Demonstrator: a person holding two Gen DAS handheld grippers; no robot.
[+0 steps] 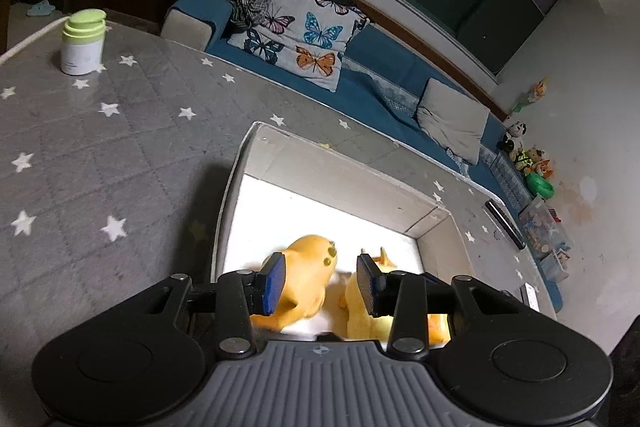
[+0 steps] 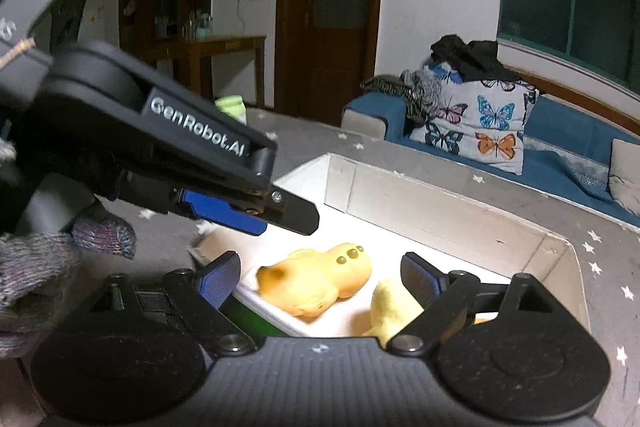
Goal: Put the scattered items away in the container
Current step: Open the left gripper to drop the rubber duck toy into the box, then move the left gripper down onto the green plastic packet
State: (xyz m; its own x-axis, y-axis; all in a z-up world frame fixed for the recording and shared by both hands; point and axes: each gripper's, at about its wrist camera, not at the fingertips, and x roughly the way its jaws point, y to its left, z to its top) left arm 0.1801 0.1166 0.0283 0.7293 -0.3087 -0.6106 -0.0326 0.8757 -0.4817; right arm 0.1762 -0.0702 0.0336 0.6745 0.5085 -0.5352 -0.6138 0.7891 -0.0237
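While both tongs [image 1: 320, 281] [image 2: 320, 281] gape, orange toy [image 2: 316, 281] below, inside box [image 2: 440, 211].

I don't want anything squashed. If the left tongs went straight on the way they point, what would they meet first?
Probably the orange toy lying in the box: it sits between the open left tongs, just ahead. Depth is hard to judge.
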